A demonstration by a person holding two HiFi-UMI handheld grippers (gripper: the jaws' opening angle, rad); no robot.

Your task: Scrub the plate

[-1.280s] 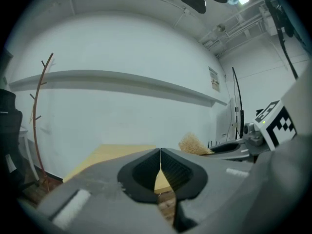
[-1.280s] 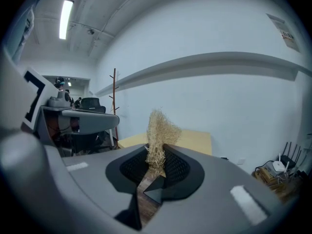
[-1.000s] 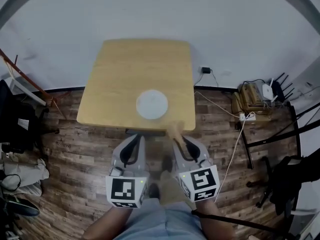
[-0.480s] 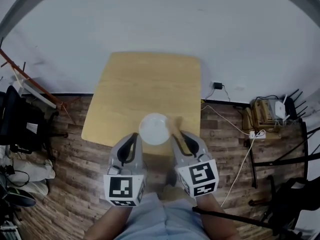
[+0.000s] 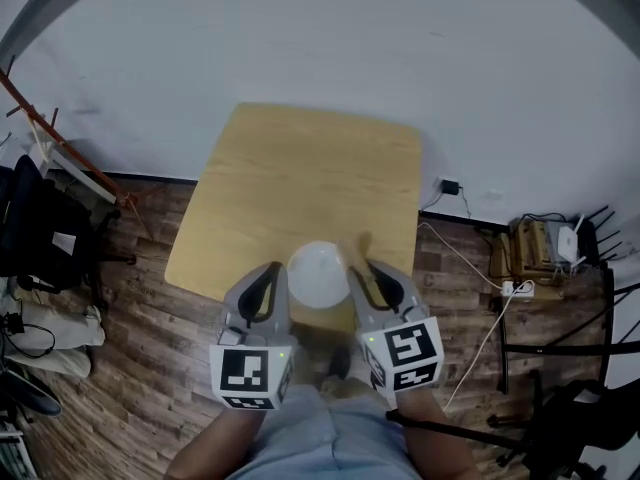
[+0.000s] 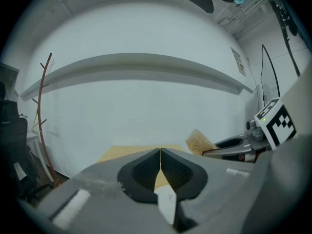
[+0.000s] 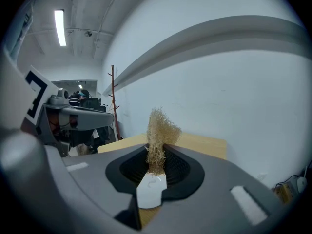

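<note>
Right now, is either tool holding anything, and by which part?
The right tool pinches the tan scrubber by one end, the rest sticking out past it; the left tool is shut, empty.

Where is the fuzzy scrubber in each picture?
Head view: scrubber low middle, poking from the right claw.
Left gripper view: right of centre.
Right gripper view: centre, pinched in the right claw.
Shared landmark: the wooden table.

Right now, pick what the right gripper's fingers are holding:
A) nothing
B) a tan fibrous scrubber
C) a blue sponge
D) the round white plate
B: in the right gripper view the right gripper is clamped on the tan fibrous scrubber, which sticks up from between its fingers.
</note>
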